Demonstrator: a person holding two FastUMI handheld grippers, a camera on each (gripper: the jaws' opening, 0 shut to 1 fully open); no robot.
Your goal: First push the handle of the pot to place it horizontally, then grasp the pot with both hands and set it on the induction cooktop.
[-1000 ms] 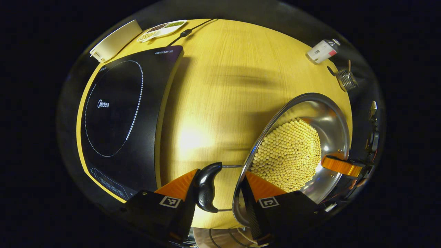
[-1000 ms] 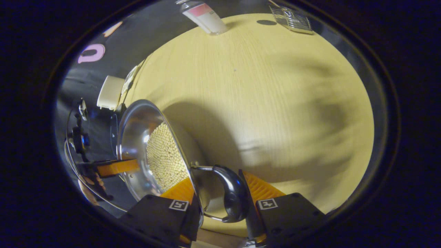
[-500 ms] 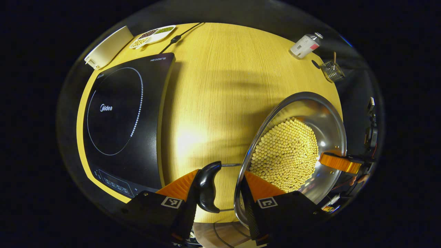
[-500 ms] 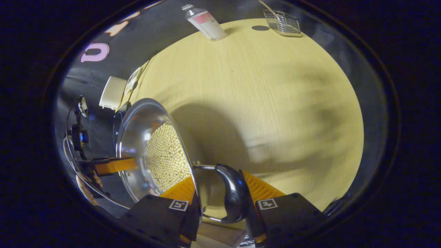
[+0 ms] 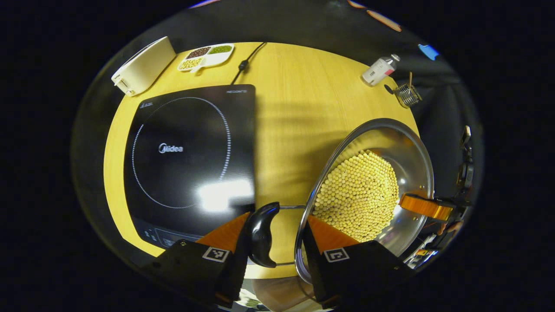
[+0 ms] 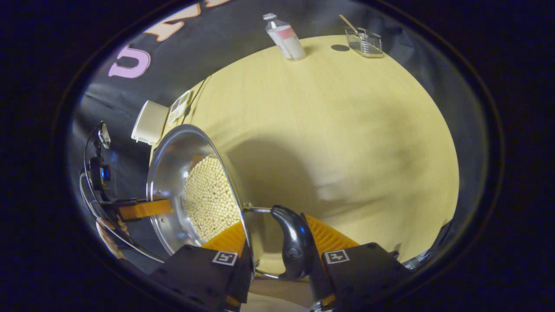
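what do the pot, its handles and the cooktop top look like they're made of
Pot: polished metal, likely stainless steel, given its mirror-like inner wall. Handle: glossy black grip, probably plastic, on a thin metal wire loop. Induction cooktop: smooth black glass-like top; it throws back a bright glare patch.

A staged kitchen set-up inside a recording booth. A round light-wood desk carries a black glass induction cooktop at left of the left gripper view, a white divided dish of dried beans and a cream plastic box at upper left, a white bottle and a small wire basket at upper right. Black cloth walls surround the desk.
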